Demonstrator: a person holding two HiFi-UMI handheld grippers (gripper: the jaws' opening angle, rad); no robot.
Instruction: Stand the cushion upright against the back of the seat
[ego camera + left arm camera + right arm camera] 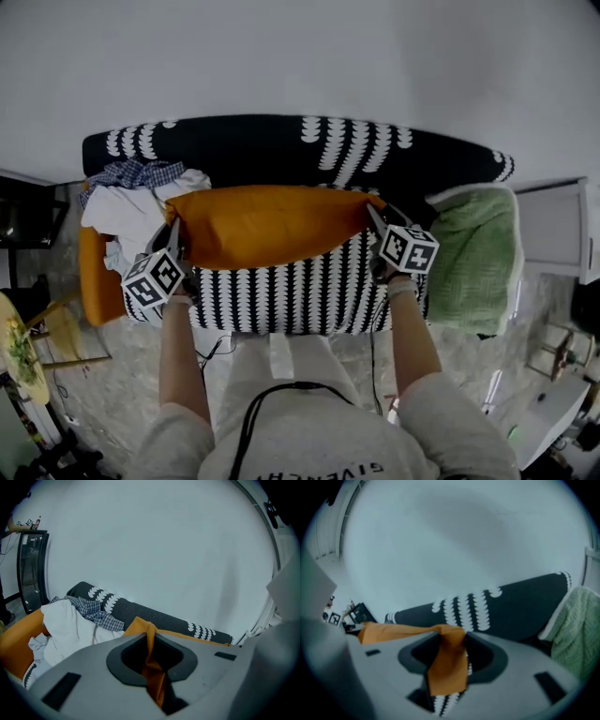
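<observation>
the long orange fabric cushion (272, 225) lies across the rear of the black-and-white patterned seat (281, 292), its far edge at the dark backrest (262, 145). from above i cannot tell whether it is properly on edge.

the left hand-held gripper (173, 232) is nearly closed, pinching a fold of the cushion's left corner. the right hand-held gripper (374, 218) has its jaws well apart; the right corner hangs loosely between them and is not pressed.

risks, as i judge them: with only the left end held, the right end may sag and the cushion flop forward onto the seat. a tug from the left pinch could drag it askew into the heap of white and checked clothes (131, 202) just beside it. letting the left go before the cushion leans on the backrest would do the same.

count: one cushion, two hand-held grippers, one heap of clothes, one green knitted blanket (473, 258) on the right.
</observation>
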